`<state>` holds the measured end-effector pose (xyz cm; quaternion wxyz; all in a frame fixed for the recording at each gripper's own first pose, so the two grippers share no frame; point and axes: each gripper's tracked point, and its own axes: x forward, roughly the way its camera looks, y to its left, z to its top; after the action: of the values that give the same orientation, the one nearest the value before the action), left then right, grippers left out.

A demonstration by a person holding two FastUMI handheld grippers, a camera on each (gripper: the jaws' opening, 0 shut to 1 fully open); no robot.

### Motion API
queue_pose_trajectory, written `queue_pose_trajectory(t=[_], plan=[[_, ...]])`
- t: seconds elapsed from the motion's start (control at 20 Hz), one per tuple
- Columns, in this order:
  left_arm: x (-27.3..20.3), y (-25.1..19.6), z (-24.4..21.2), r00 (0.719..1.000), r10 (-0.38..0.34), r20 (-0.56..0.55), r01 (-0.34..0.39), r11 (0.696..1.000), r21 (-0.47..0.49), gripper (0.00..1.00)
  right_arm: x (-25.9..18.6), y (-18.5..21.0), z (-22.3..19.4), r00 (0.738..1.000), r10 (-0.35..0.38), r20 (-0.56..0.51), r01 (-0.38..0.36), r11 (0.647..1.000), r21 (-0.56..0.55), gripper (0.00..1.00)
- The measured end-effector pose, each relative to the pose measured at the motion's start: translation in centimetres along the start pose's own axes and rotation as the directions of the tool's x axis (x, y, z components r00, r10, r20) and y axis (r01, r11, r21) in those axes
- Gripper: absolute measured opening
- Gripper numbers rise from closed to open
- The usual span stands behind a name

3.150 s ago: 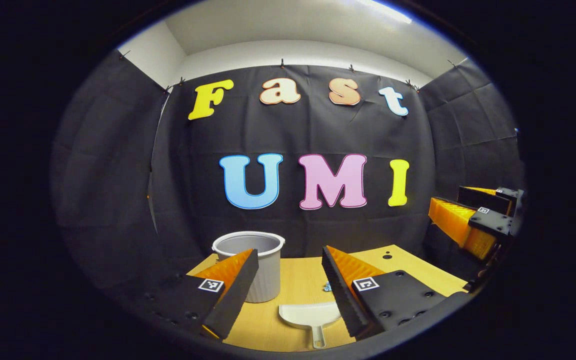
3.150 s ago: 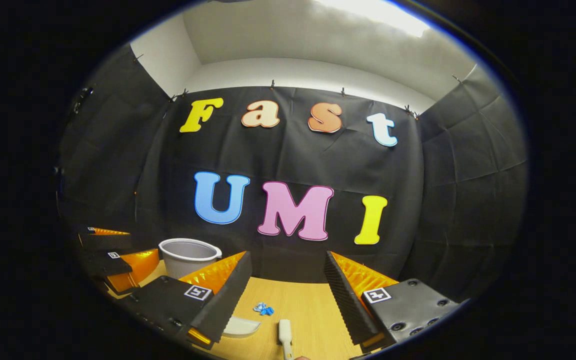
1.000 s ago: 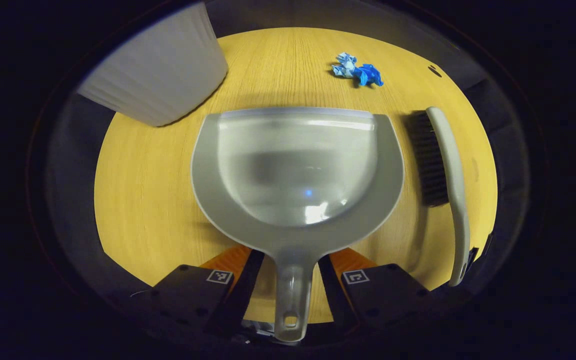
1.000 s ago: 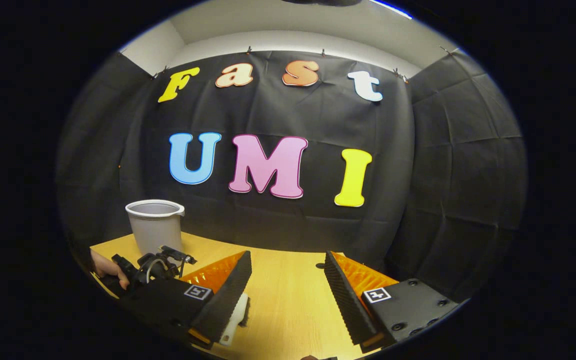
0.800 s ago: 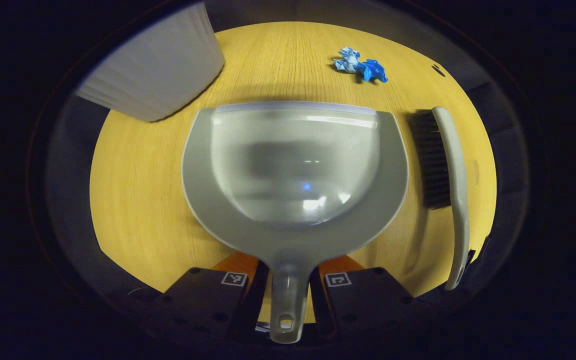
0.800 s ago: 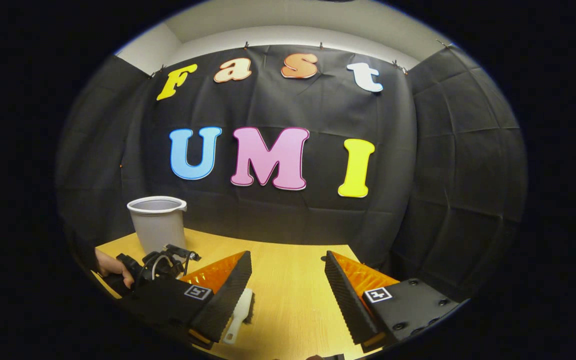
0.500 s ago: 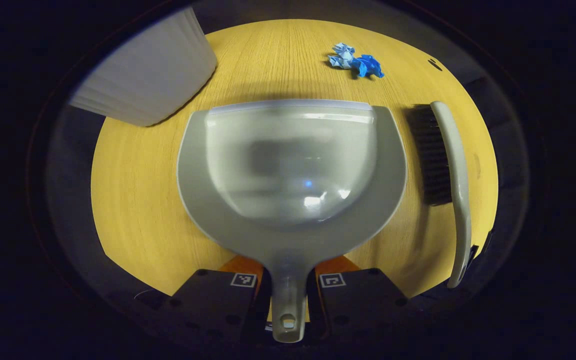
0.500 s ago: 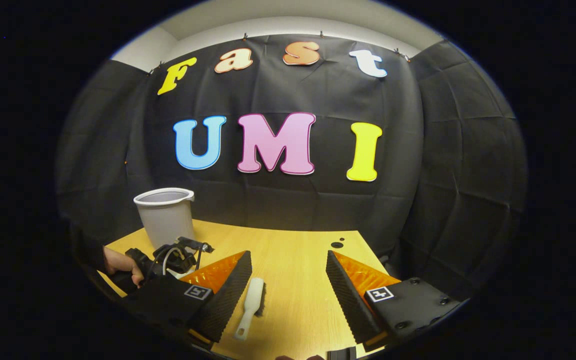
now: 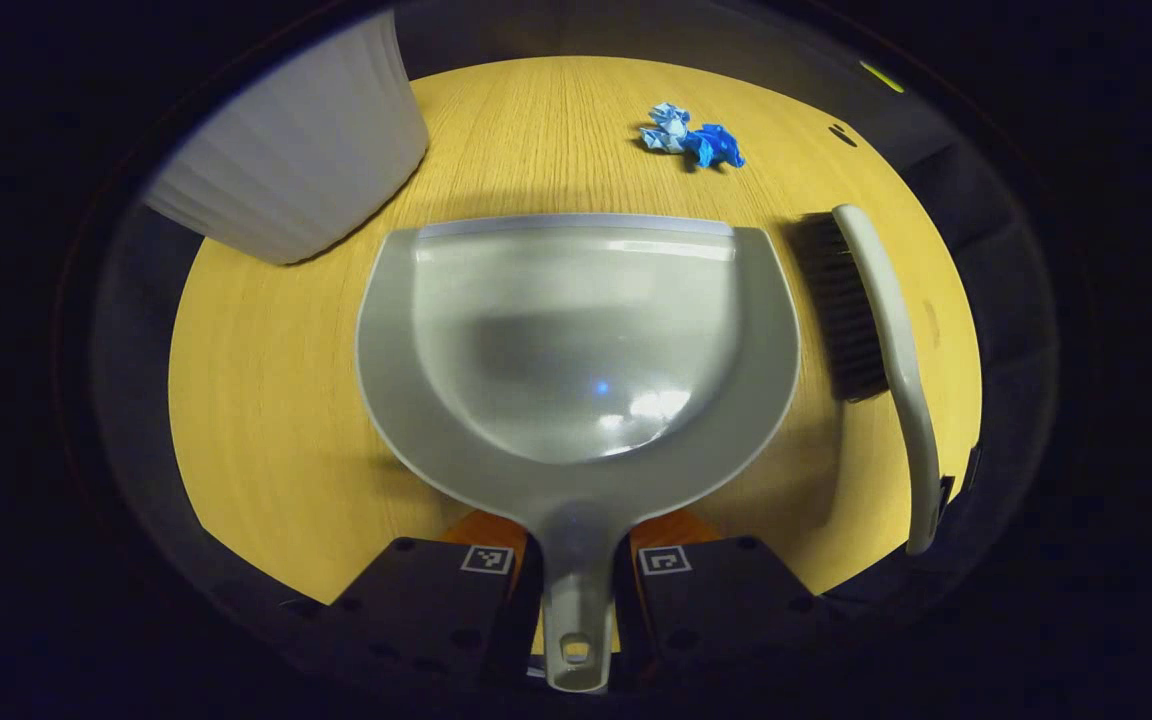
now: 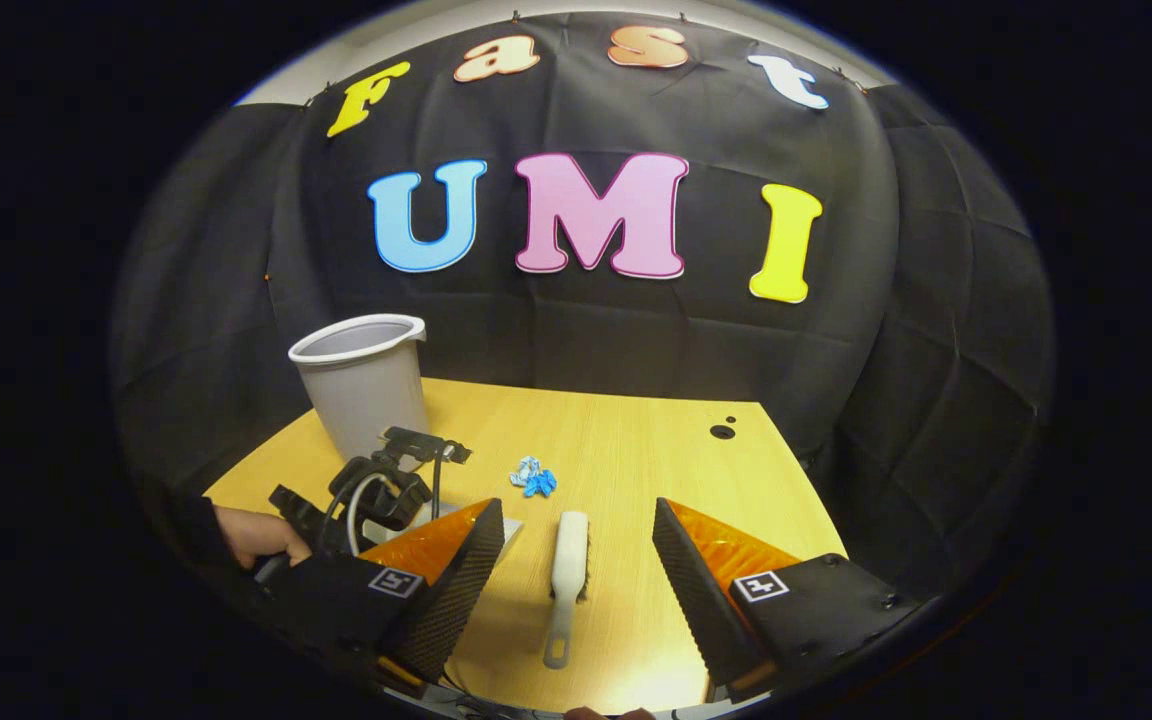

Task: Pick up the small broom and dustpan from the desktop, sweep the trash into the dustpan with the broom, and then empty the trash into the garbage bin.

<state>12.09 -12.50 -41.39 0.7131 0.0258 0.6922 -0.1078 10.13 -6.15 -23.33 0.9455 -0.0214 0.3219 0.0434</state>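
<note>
The grey dustpan (image 9: 576, 340) lies flat on the wooden desk (image 9: 266, 400), its lip toward the far side. My left gripper (image 9: 576, 580) is shut on the dustpan's handle. To its right lies the small broom (image 9: 881, 320), bristles facing the pan. Crumpled blue trash (image 9: 691, 140) sits beyond the pan's lip. In the right gripper view, my right gripper (image 10: 576, 560) hangs open above the desk, with the broom (image 10: 568, 575) lying between and below its fingers, untouched. The trash (image 10: 534, 478) lies just past the broom. The left gripper's body (image 10: 376, 495) and a hand (image 10: 256, 535) show at the left.
The grey garbage bin (image 9: 286, 170) stands at the desk's far left, close to the dustpan's corner; it also rises at the left (image 10: 361, 385) in the right gripper view. A small dark hole (image 10: 722, 432) marks the desk's far right. Black cloth walls close the booth.
My left gripper closed fully on the dustpan's handle. My right gripper tilted downward and moved over the broom, which now sits between its open fingers.
</note>
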Motion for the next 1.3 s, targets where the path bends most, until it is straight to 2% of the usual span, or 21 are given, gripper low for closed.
queue_pose_trajectory(t=[0.1, 0.15, 0.35, 0.45, 0.5, 0.55, 0.6, 0.65, 0.75, 0.85, 0.95, 1.0, 1.1, 1.15, 1.2, 1.25, 1.3], plan=[[-0.1, 0.1, 0.0, 1.000, -0.016, 0.015, 0.016, 1.000, -0.007, 0.29, 2.4, 0.3, -2.2, 0.992, 0.011, -0.124, -0.008, 1.000, 0.022, 0.96], [-0.2, 0.1, -0.1, 1.000, -0.022, 0.020, 0.022, 1.000, -0.009, 0.29, 3.1, 0.6, -3.8, 0.978, 0.030, -0.208, -0.022, 0.999, 0.041, 0.97], [0.0, 0.1, 0.0, 0.999, -0.024, 0.047, 0.026, 0.999, -0.035, 0.29, 5.3, 0.7, -10.5, 0.885, 0.080, -0.458, -0.037, 0.994, 0.100, 0.96], [-0.1, 0.1, 0.0, 0.999, -0.021, 0.047, 0.022, 0.999, -0.032, 0.30, 6.2, 0.4, -14.8, 0.790, 0.079, -0.608, -0.005, 0.992, 0.122, 0.96], [-0.1, 0.1, 0.0, 0.999, -0.019, 0.043, 0.020, 0.999, -0.025, 0.29, 6.0, 0.5, -16.6, 0.737, 0.098, -0.669, 0.013, 0.987, 0.159, 0.93], [-0.1, 0.1, 0.0, 0.999, -0.020, 0.043, 0.021, 1.000, -0.021, 0.29, 5.6, 0.8, -18.1, 0.675, 0.133, -0.726, 0.043, 0.975, 0.218, 0.95], [0.0, 0.1, 0.0, 0.999, -0.021, 0.044, 0.022, 1.000, -0.019, 0.29, 5.8, 1.7, -19.2, 0.627, 0.168, -0.760, 0.065, 0.962, 0.266, 0.96], [-0.1, 0.1, 0.0, 0.999, -0.025, 0.046, 0.026, 0.999, -0.019, 0.29, 6.1, 1.7, -20.0, 0.603, 0.175, -0.778, 0.087, 0.955, 0.283, 0.94], [0.0, 0.1, 0.1, 0.998, -0.029, 0.047, 0.030, 0.999, -0.020, 0.29, 7.3, 0.7, -21.1, 0.601, 0.130, -0.788, 0.088, 0.970, 0.227, 0.95], [0.0, 0.1, 0.0, 0.999, -0.026, 0.043, 0.027, 1.000, -0.015, 0.29, 7.7, 0.5, -21.9, 0.568, 0.112, -0.815, 0.075, 0.980, 0.186, 0.94], [-0.1, 0.1, 0.0, 0.999, -0.023, 0.041, 0.023, 1.000, -0.010, 0.30, 8.7, 0.6, -22.2, 0.554, 0.110, -0.825, 0.079, 0.980, 0.184, 0.91], [-0.1, 0.1, 0.0, 0.999, -0.022, 0.040, 0.023, 1.000, -0.009, 0.29, 9.0, 0.8, -22.4, 0.548, 0.113, -0.829, 0.074, 0.981, 0.182, 0.82], [-0.1, 0.1, 0.0, 0.999, -0.024, 0.040, 0.024, 1.000, -0.010, 0.30, 9.0, 1.1, -22.6, 0.516, 0.129, -0.847, 0.060, 0.981, 0.186, 0.76], [-0.1, 0.1, 0.0, 0.999, -0.025, 0.041, 0.025, 1.000, -0.010, 0.29, 9.1, 0.8, -22.7, 0.504, 0.125, -0.855, 0.065, 0.981, 0.182, 0.64], [-0.1, 0.1, 0.0, 0.999, -0.026, 0.042, 0.027, 1.000, -0.011, 0.29, 9.4, 0.6, -22.8, 0.498, 0.120, -0.859, 0.069, 0.982, 0.177, 0.60], [-0.1, 0.1, 0.0, 0.999, -0.026, 0.042, 0.027, 1.000, -0.013, 0.29, 9.6, 0.5, -22.8, 0.495, 0.118, -0.861, 0.070, 0.982, 0.176, 0.46], [-0.1, 0.2, 0.0, 0.999, -0.026, 0.043, 0.027, 1.000, -0.014, 0.30, 9.6, 0.5, -22.8, 0.492, 0.120, -0.862, 0.071, 0.982, 0.177, 0.41]])
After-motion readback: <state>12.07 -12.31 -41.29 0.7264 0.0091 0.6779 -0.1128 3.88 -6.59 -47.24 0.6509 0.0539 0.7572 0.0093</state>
